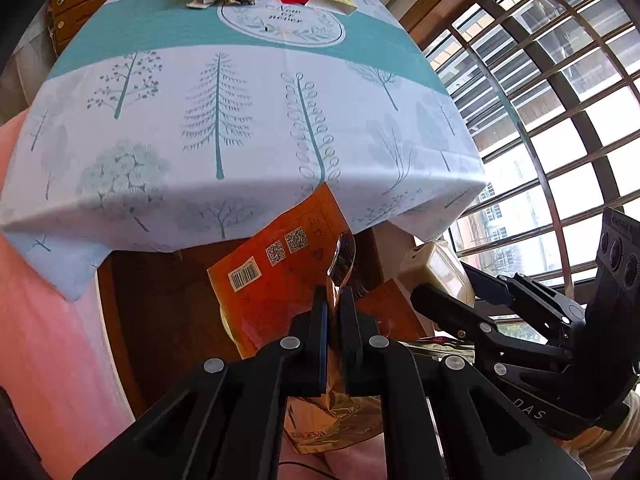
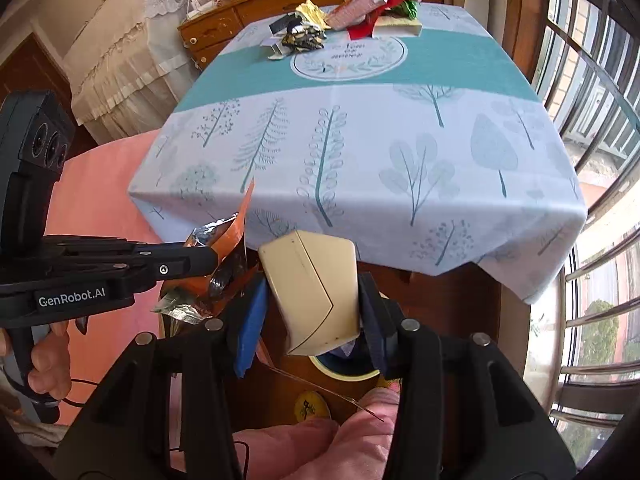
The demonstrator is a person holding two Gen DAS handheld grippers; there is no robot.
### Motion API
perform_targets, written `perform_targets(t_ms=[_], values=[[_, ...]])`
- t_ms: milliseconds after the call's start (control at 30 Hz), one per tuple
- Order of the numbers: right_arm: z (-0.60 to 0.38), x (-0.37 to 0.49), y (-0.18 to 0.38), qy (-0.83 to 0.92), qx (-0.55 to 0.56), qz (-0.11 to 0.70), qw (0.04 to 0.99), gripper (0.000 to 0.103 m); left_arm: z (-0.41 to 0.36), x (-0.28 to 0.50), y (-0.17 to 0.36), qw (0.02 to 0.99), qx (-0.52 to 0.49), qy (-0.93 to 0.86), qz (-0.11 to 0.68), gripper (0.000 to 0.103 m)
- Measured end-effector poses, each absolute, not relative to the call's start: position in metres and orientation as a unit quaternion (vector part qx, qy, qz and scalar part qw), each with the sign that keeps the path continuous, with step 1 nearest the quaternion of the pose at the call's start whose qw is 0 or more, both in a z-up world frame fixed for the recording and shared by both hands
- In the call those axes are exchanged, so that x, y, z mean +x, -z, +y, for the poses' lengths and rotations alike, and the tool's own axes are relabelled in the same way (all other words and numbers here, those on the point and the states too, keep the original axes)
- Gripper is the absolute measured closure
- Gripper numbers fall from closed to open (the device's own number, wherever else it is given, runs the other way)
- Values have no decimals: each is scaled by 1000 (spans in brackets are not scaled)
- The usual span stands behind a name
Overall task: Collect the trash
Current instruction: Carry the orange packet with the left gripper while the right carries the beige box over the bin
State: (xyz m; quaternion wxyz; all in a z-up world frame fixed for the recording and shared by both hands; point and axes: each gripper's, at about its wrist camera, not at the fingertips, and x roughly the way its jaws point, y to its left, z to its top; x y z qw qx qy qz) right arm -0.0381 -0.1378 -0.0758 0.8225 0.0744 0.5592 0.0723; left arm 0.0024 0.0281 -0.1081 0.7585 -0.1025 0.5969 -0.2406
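My left gripper (image 1: 334, 300) is shut on an orange foil snack bag (image 1: 276, 276) with a barcode, held below the table's near edge; it also shows in the right wrist view (image 2: 232, 240). My right gripper (image 2: 312, 304) is shut on a cream carton box (image 2: 316, 288), just right of the left gripper; the box shows in the left wrist view (image 1: 436, 272). A bin opening with a yellow rim (image 2: 348, 364) lies right under the box. More trash lies at the table's far end: a crumpled black-gold wrapper (image 2: 304, 36), a pink box (image 2: 360, 6) and red wrappers (image 2: 368, 26).
The table wears a white-and-teal tree-print cloth (image 2: 360, 140). A wooden dresser (image 2: 248, 12) stands behind it. A barred window (image 2: 600, 120) runs along the right. A pink bedspread (image 2: 100, 184) lies at the left.
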Motion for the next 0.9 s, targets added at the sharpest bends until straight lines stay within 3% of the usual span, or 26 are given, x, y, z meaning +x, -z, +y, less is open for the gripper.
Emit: perform_targets(t_ms=[467, 900], values=[[-185, -58, 272, 3, 138, 625, 768, 62, 12, -21, 299, 736, -126, 196, 635, 98], [-202, -57, 469, -12, 129, 667, 734, 61, -2, -8, 487, 745, -119, 174, 633, 98]])
